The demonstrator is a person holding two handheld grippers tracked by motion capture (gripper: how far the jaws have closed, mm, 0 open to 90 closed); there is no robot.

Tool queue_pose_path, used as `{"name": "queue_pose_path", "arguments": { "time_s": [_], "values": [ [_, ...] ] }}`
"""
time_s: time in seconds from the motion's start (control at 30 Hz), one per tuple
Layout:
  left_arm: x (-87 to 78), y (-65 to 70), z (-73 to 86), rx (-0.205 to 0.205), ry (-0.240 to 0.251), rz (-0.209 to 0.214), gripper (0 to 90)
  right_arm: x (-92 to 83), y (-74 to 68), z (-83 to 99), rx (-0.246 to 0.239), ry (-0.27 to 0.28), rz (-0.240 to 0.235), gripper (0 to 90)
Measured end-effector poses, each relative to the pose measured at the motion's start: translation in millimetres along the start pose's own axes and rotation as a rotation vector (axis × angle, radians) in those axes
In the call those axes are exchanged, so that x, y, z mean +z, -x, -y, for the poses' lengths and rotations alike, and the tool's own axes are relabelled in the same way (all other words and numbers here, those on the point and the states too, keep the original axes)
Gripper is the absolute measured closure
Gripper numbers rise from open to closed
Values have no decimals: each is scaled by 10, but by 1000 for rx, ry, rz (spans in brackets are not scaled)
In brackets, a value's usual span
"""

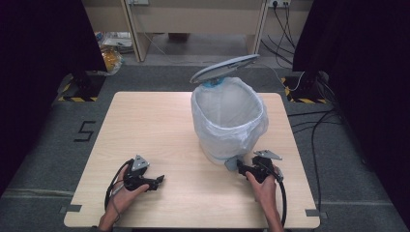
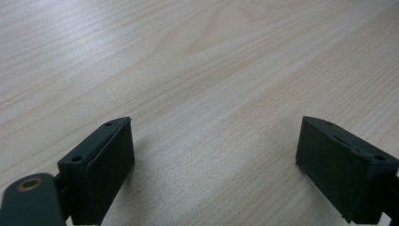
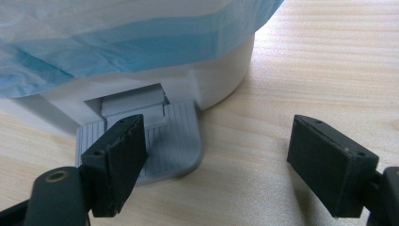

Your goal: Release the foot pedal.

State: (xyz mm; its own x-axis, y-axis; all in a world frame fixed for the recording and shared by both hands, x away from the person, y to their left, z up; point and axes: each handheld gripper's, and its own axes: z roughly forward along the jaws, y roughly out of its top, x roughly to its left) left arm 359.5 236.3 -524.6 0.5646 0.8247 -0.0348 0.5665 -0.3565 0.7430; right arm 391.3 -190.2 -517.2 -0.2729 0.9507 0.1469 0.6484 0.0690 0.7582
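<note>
Pressing the pedal (image 3: 155,141) with one jaw, the open right gripper (image 3: 226,169) risked slipping off, dropping the lid (image 1: 225,67); the left gripper (image 2: 214,165) rested open, empty.

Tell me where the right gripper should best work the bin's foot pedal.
Probably press, not pinch: the ribbed grey pedal lies flat and low at the bin's base. Bring the right gripper down from above onto its outer rounded end, farthest from the hinge.

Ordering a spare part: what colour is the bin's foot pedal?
Grey, with fine ridges; the pedal shows best in the right gripper view.
</note>
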Motion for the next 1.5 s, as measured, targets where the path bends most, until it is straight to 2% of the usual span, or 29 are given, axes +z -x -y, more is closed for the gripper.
{"name": "queue_pose_path", "arguments": {
  "time_s": [0.47, 0.77, 0.93, 1.0, 1.1, 1.23, 1.5],
  "values": [
    [2, 3, 2, -6, 4, -4, 109, -5, 0, -2, 11, 0, -4, 200],
    [0, 4, 1, -6, 2, -5, 108, -57, -23, -24, 0, 34, 11, 192],
    [0, 5, 1, -7, 2, -5, 108, -110, -19, -50, 30, 67, -6, 190],
    [0, 4, 2, -7, 2, -6, 108, -124, -11, -55, 10, 69, 9, 198],
    [0, 5, 2, -8, 2, -6, 107, -155, 1, -56, 12, 84, 28, 210],
    [0, 4, 2, -8, 2, -5, 107, -217, 3, -72, 18, 105, 24, 212],
    [0, 4, 2, -8, 2, -5, 107, -286, -16, -74, 3, 102, 14, 216]
  ]
}}
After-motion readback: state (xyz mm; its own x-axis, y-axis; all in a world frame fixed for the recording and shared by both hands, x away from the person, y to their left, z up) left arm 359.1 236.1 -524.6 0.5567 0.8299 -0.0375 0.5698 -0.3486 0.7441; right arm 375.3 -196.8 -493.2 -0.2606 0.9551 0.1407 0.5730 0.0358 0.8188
